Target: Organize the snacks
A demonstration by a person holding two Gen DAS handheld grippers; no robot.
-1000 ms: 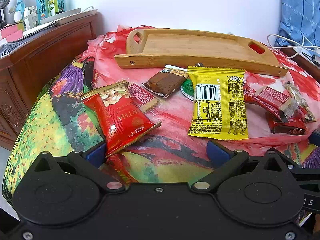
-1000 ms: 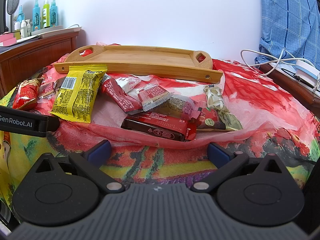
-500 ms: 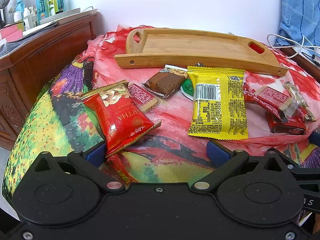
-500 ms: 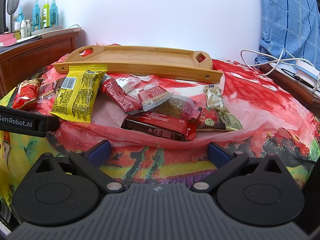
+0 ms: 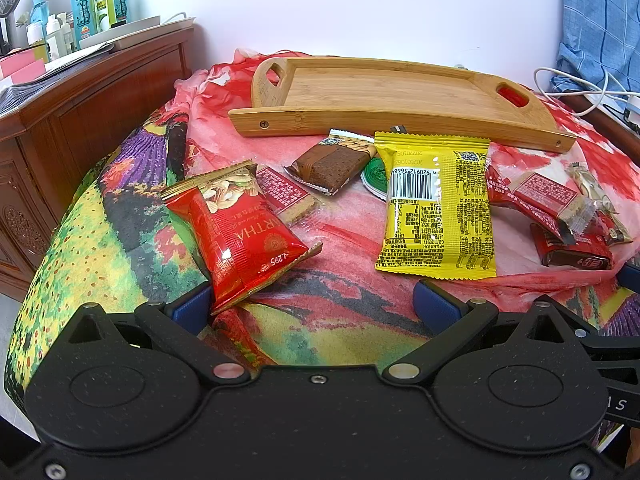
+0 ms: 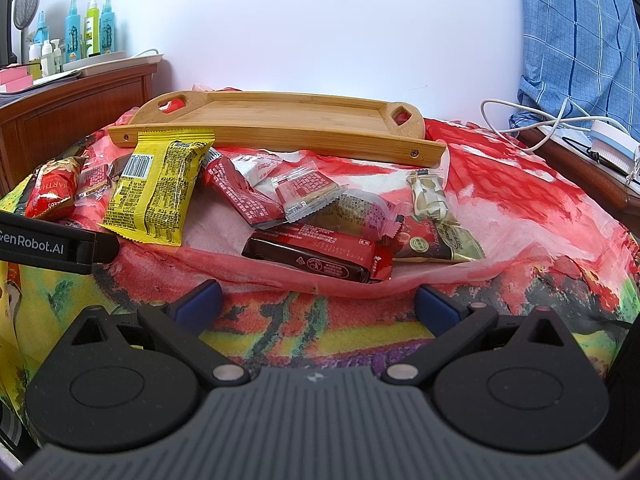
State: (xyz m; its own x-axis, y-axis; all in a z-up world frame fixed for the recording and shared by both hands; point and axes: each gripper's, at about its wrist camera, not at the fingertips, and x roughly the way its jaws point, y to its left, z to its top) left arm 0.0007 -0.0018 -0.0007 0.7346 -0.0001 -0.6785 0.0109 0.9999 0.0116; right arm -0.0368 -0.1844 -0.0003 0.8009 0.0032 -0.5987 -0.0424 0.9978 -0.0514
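Observation:
Several snack packets lie on a colourful cloth in front of an empty bamboo tray (image 5: 384, 92), which also shows in the right wrist view (image 6: 288, 116). A red nut bag (image 5: 236, 232) lies by my left gripper's left finger. A yellow packet (image 5: 436, 208) lies in the middle, also seen in the right wrist view (image 6: 156, 188). A dark red bar (image 6: 316, 256) lies just ahead of my right gripper (image 6: 316, 304). My left gripper (image 5: 312, 304) is open and empty. My right gripper is open and empty.
A wooden dresser (image 5: 80, 120) with bottles (image 5: 96, 0) stands at the left. A white cable (image 6: 532, 120) and a blue checked cloth (image 6: 580, 40) are at the right. The left gripper's body (image 6: 52, 244) juts into the right wrist view.

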